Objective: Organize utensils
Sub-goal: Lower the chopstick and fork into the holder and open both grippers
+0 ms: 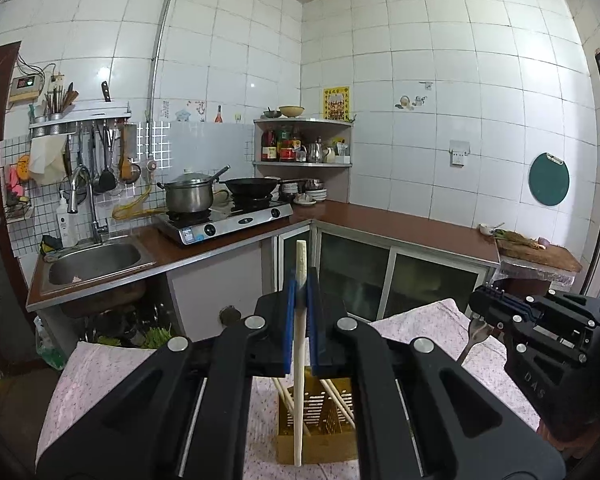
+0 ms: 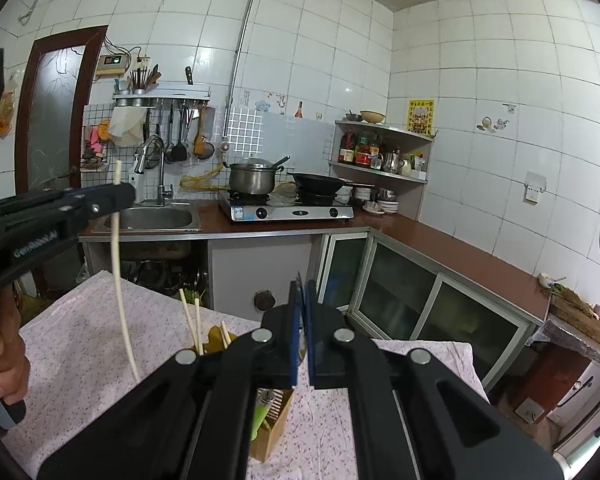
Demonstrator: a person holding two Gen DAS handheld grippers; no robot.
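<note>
while the left hand-held gripper (image 1: 300,286) clamps a chopstick (image 1: 299,360) (upright), the right hand-held gripper (image 1: 485,309) pinches a fork (image 1: 473,338).

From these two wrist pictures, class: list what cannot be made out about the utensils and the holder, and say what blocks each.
- Utensil holder: in both views the gripper bodies cover much of it, so its contents cannot be counted.
- Fork in the right gripper: only its head shows in the left wrist view; the right wrist view shows just a thin edge between the pads.
- Chopstick in the left gripper: where its lower end stands relative to the holder is unclear.
</note>
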